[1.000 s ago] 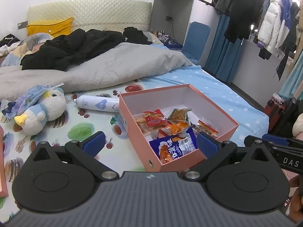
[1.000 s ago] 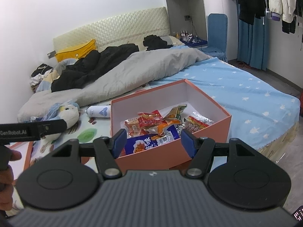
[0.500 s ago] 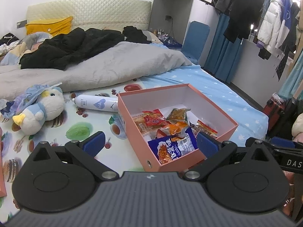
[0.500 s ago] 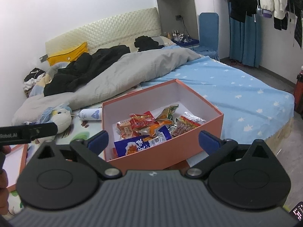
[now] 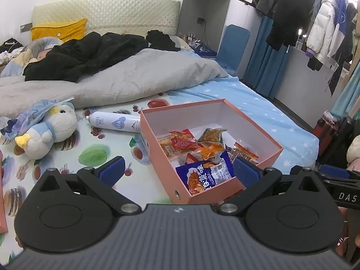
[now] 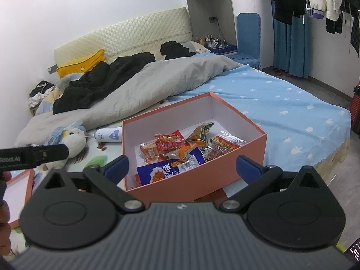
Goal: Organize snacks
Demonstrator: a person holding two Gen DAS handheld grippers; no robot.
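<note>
Both tongs (image 5: 177, 172) (image 6: 182, 167) gape empty — "HA" marks the white bottle (image 5: 113, 124) beside the box (image 5: 157, 148).

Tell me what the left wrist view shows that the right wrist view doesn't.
Only the left wrist view: a round hole in the box's near corner and the white puffer coat hanging at right. Only the right wrist view: the orange lid's corner at left and the bed's scalloped foot edge. Both: the open orange box of snack packets, the blue packet, the white bottle, the plush duck.
</note>
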